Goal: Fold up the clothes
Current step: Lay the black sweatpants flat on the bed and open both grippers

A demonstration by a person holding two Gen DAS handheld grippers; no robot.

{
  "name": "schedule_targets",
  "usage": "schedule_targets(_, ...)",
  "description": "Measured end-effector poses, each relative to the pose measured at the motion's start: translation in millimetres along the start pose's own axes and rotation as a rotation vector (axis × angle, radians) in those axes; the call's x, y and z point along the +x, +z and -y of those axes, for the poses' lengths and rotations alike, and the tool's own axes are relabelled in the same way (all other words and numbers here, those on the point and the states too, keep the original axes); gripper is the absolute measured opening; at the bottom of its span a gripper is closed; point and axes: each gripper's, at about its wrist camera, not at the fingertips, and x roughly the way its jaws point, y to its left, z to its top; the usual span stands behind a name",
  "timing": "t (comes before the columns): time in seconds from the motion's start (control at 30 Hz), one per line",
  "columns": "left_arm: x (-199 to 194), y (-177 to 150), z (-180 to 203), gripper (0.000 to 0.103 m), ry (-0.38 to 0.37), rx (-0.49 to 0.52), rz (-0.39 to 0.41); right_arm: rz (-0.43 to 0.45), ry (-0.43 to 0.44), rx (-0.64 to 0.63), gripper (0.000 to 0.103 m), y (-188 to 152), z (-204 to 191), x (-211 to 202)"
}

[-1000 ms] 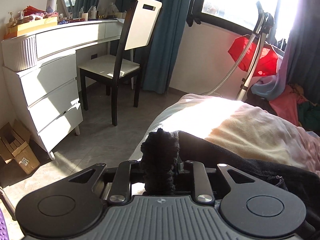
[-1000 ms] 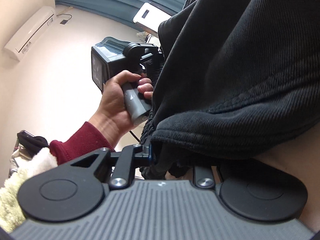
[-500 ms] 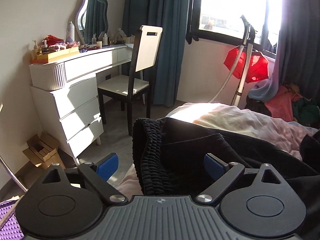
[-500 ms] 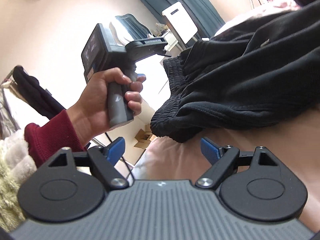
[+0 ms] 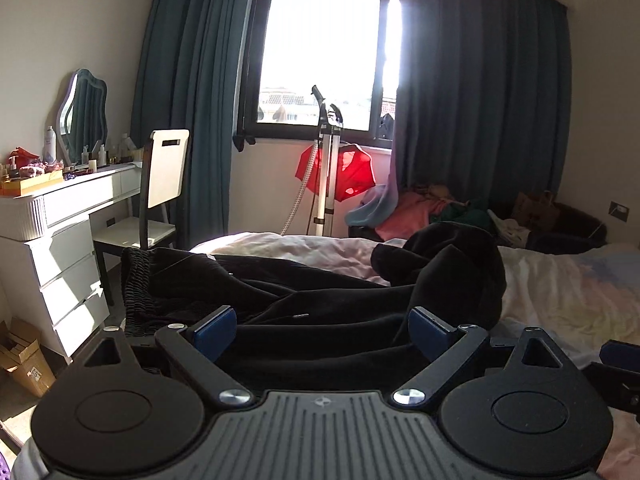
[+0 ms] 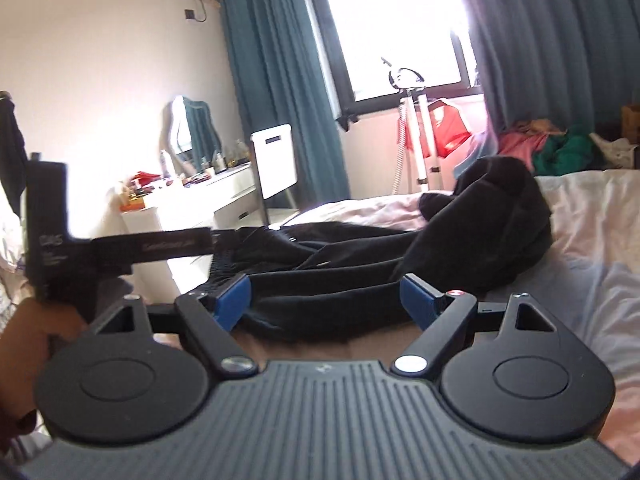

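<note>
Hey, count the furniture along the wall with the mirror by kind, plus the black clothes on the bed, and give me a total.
Dressing table: 1
Chair: 1
Mirror: 1
Black garment on the bed: 1, bunched up, possibly more
Total: 4

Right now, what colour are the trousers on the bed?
Black trousers, with a ribbed waistband; the left wrist view shows them best.

Both grippers are level with fingers spread wide: left gripper (image 5: 322,326), right gripper (image 6: 326,298); a hand (image 6: 28,340) grips the left one.
</note>
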Motion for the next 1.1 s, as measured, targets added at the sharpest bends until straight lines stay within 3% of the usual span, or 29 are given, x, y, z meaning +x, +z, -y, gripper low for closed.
schedule_targets(0.13, -5, -37, 25, 0.098, -0.066, -0.017, 0.037, 0.05, -0.095, 0.037, 0.085, -18, 37, -18)
schedule_targets(0.33, 8, -79, 30, 0.098, -0.056, 0.019, -0.043, 0.044, -0.14, 0.101, 0.085, -34, 54, -18)
schedule_targets(0.6, 23, -77, 6, 0.098, -0.056, -0.032, -0.061, 0.038, -0.186, 0.053, 0.084, -40, 46, -8)
schedule_targets(0.8, 27, -88, 14, 0.098, -0.069, 0.01, -0.094, 0.028, -0.196, 0.085, 0.084, -41, 49, -7)
schedule_targets(1.1, 13, -88, 24, 0.1, -0.06, 0.02, -0.053, 0.036, -0.211, 0.121, 0.084, -40, 56, -14)
